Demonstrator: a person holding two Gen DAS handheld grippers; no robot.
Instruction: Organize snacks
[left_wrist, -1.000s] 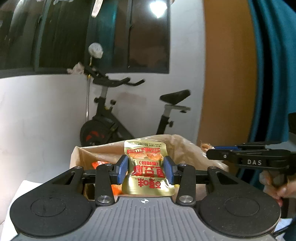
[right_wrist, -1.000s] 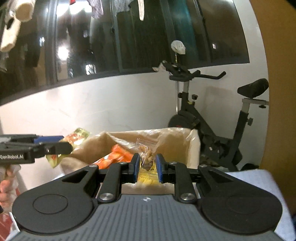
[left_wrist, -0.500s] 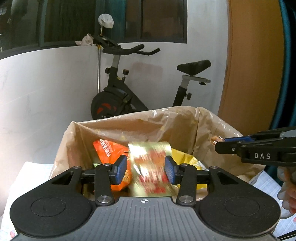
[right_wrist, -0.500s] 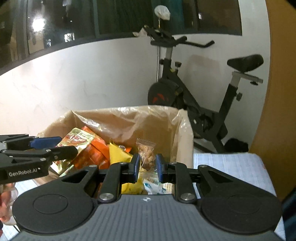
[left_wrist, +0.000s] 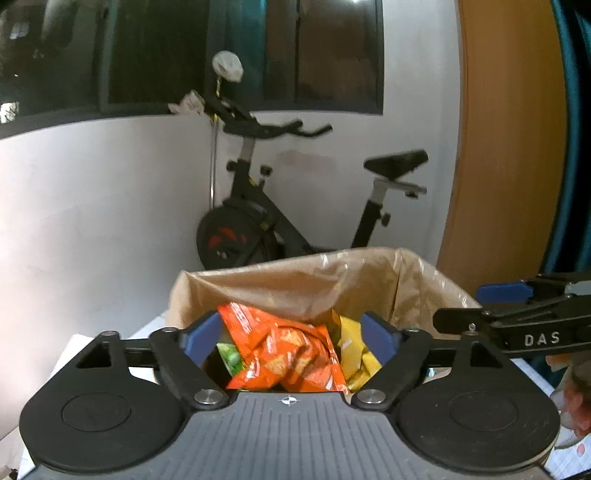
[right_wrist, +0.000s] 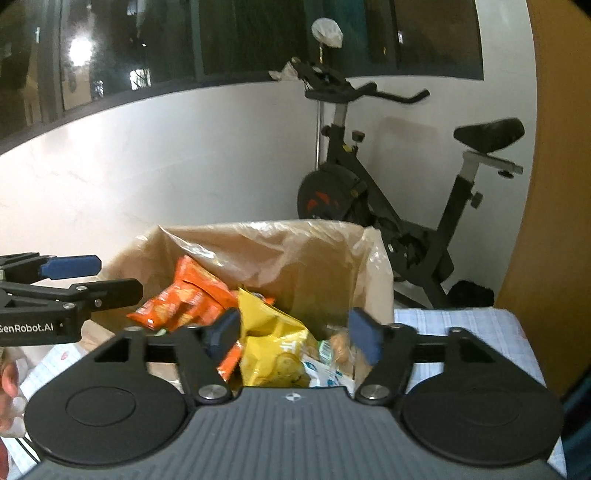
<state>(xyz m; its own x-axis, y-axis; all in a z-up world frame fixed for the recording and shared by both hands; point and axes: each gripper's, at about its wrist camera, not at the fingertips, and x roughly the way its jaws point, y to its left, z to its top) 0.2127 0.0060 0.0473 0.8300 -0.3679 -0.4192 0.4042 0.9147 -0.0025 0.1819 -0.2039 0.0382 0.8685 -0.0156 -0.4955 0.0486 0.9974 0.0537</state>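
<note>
- Left gripper (left_wrist: 290, 338) hangs over the lined box (left_wrist: 295, 284), jaws spread wide, holding nothing
- Right gripper (right_wrist: 293, 338) likewise gapes empty above the box
- Orange snack bag (left_wrist: 284, 354) and yellow snack bag (right_wrist: 273, 347) lie inside the box
- Exercise bike (left_wrist: 273, 225) stands behind the box

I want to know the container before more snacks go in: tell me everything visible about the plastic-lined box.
The plastic-lined box is a tan, cardboard-looking, open-topped container, its walls draped in thin, crinkled, translucent plastic that folds over the rim. It stands upright on a pale checked cloth. Inside lie an orange snack bag, a yellow snack bag and smaller packets, heaped loosely against the liner. Neither open hand-held gripper touches it.
</note>
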